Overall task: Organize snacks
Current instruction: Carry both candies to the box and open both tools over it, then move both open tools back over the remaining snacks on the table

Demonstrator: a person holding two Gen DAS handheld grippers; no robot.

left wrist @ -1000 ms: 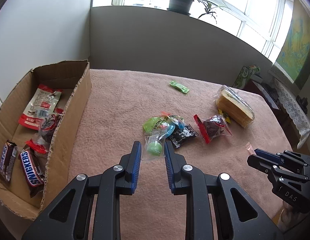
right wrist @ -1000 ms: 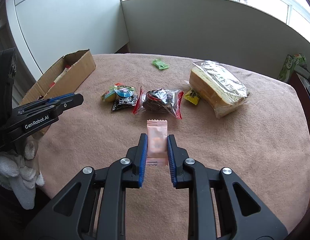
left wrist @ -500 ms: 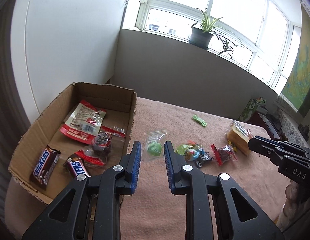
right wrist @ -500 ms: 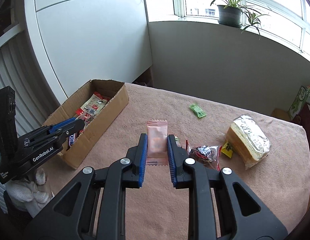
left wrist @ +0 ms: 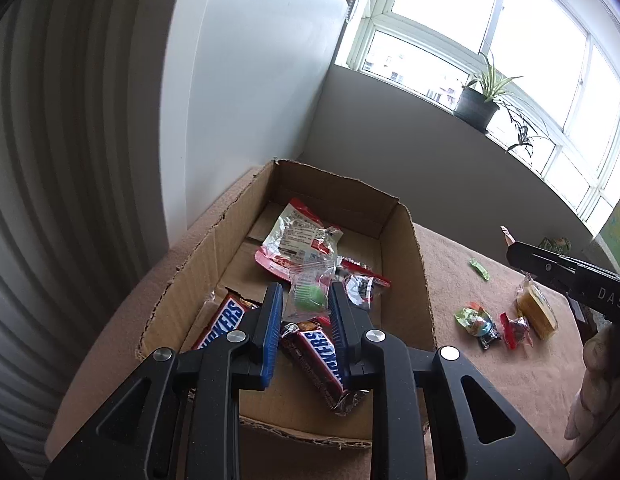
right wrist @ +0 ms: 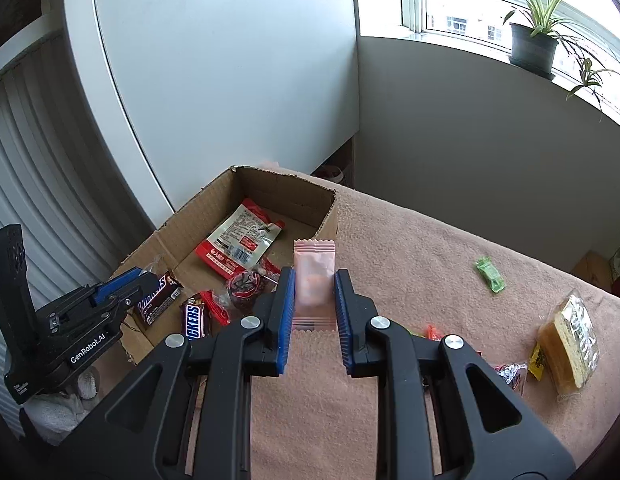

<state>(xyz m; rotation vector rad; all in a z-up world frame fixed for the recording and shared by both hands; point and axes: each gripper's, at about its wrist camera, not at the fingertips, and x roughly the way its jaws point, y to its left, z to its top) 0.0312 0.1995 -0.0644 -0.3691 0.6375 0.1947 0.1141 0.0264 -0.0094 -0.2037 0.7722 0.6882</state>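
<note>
My left gripper (left wrist: pixel 304 300) is shut on a clear packet with a green sweet (left wrist: pixel 309 294) and holds it above the open cardboard box (left wrist: pixel 410 248). The box holds Snickers bars (left wrist: pixel 320 354), a red-and-white pouch (left wrist: pixel 300 236) and a dark red packet (left wrist: pixel 360 286). My right gripper (right wrist: pixel 313 284) is shut on a pink packet (right wrist: pixel 314 280) and holds it above the table, just right of the box (right wrist: pixel 328 208). The left gripper (right wrist: pixel 110 292) shows at the box's near left corner in the right wrist view.
On the pink tablecloth (right wrist: pixel 430 248) lie a green sweet (right wrist: pixel 489 275), a wrapped bread slice (right wrist: pixel 570 346), a yellow packet (right wrist: pixel 537 360) and small mixed packets (left wrist: pixel 476 320). A wall and window sill with a potted plant (right wrist: pixel 534 40) stand behind.
Both grippers have moved left toward the box with their packets. The left gripper now hangs over the box; the right one has come up beside its right wall.
</note>
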